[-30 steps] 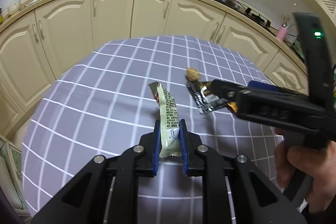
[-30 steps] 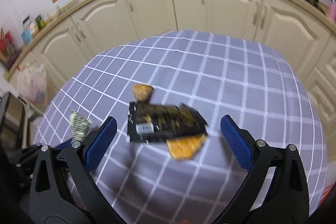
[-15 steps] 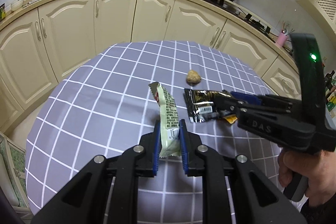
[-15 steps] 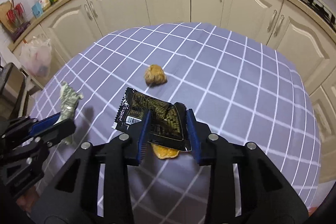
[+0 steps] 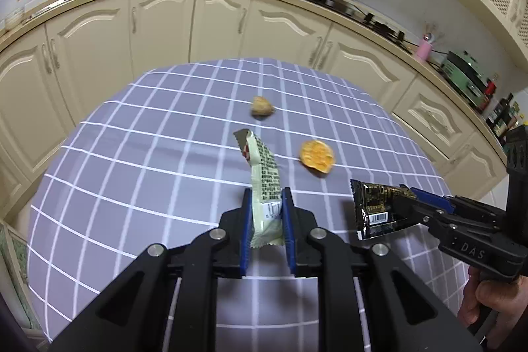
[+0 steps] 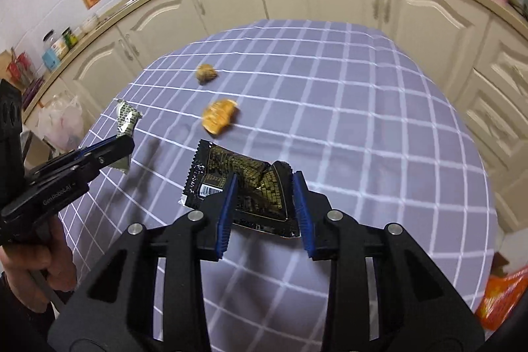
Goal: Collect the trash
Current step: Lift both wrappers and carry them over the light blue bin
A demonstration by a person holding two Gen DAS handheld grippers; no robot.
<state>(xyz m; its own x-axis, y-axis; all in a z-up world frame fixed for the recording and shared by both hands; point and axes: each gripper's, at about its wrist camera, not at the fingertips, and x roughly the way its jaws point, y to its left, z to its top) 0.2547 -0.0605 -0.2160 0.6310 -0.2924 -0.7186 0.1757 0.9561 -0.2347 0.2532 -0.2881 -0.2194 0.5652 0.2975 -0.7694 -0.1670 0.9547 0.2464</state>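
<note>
My left gripper (image 5: 265, 203) is shut on a pale green snack wrapper (image 5: 264, 177) that stands up between its blue pads. The same wrapper (image 6: 127, 121) shows at the left of the right wrist view, in the left gripper (image 6: 127, 150). My right gripper (image 6: 264, 187) is shut on a crumpled black and gold wrapper (image 6: 244, 183), lifted off the table. That black wrapper (image 5: 376, 207) also appears at the right of the left wrist view, in the right gripper (image 5: 401, 202). An orange peel (image 5: 316, 155) (image 6: 219, 116) and a brown crumpled lump (image 5: 261, 106) (image 6: 206, 73) lie on the checked tablecloth (image 5: 148, 160).
Cream kitchen cabinets (image 5: 158, 22) curve around the far side of the table. A white plastic bag (image 6: 62, 121) sits on the floor at the left. An orange bag (image 6: 501, 296) lies beyond the table's right edge. A hand (image 5: 495, 305) holds the right gripper's handle.
My right gripper closed on the black wrapper and carried it up and back off the table, uncovering the orange peel beneath. The left gripper drifted a little, still holding the green wrapper.
</note>
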